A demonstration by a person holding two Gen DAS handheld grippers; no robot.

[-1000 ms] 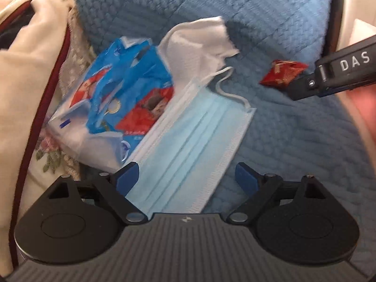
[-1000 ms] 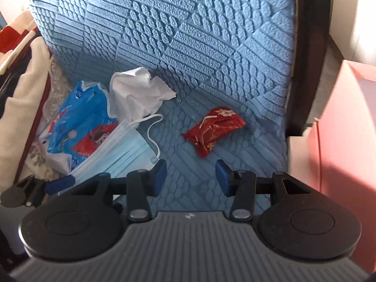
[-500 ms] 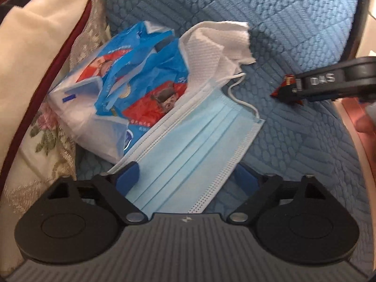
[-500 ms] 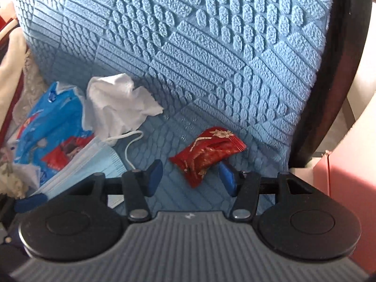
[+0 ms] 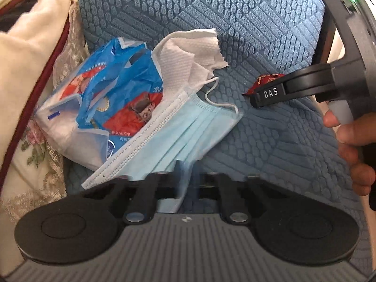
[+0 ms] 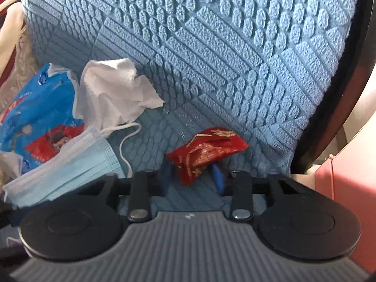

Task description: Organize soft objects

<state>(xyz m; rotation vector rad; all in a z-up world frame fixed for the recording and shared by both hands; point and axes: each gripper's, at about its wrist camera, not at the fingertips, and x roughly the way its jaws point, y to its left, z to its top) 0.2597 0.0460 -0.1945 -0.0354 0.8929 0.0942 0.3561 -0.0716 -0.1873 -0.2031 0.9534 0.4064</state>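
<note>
Left gripper (image 5: pixel 185 176) just clamped on mask (image 5: pixel 188 131) hem; right gripper (image 6: pixel 191 176) closing astride red wrapper (image 6: pixel 206 150), contact unclear, tips half-hidden at six o'clock.

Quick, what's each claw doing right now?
Left claw: just closed on the face mask.
Right claw: closing around the red wrapper, grip unclear.

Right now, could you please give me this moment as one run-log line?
left hand-held gripper: shut on face mask | right hand-held gripper: closing around red wrapper | tissue: untouched

Bright daylight from right, glare top-right, fisheye-bent edges, slight blur.
</note>
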